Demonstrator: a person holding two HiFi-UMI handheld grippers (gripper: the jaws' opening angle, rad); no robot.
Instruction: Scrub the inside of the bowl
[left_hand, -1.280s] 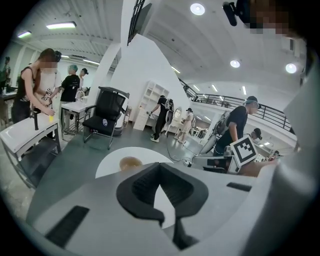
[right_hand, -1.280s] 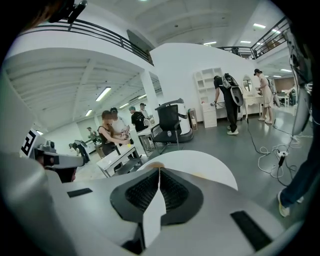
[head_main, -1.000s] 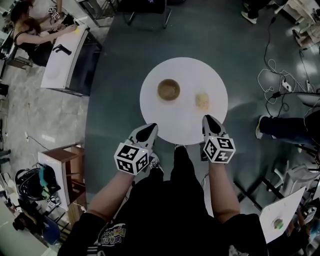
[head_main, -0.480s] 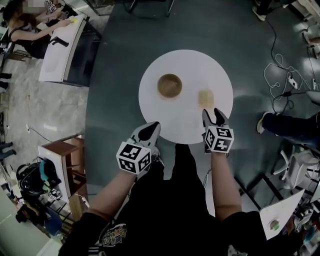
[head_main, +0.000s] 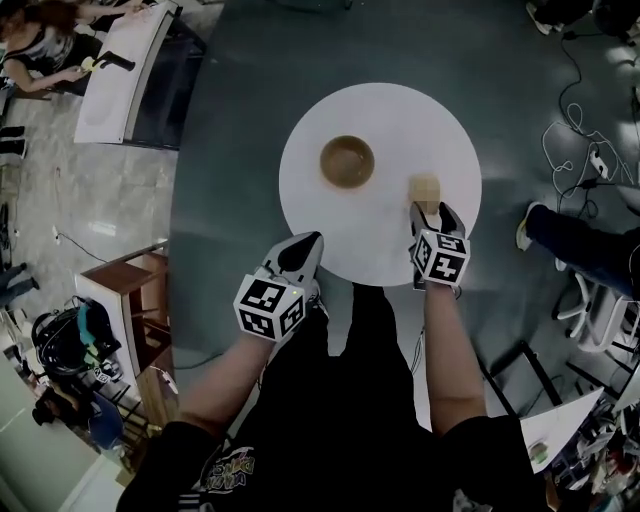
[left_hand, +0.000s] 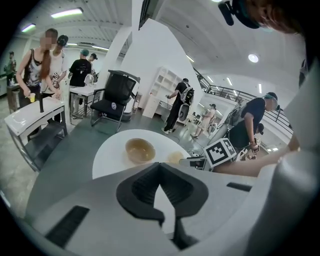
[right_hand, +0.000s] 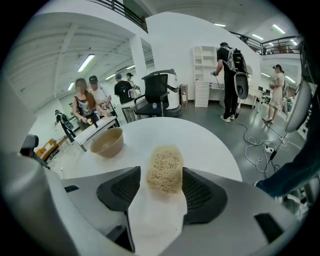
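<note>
Bowl: here it is, upright on the round white table, open side up, well apart from both grippers.
Scrubber pad: tan and fibrous, lying flat to the bowl's right and a little nearer the person. Its long axis runs away from the person.
Right gripper: the nearer hand. Its jaws have just been opening and now stand wide, one on each side of the pad, not pressing it (the right one looks very close).
Left gripper: jaws together, nothing in them, hanging over the table's edge on the bowl's near side.
Key relation: the pad lies lengthwise between the right jaws, so closing should catch its long sides.
Room: bare tabletop from pad to bowl. The leftward carry looks clear.
</note>
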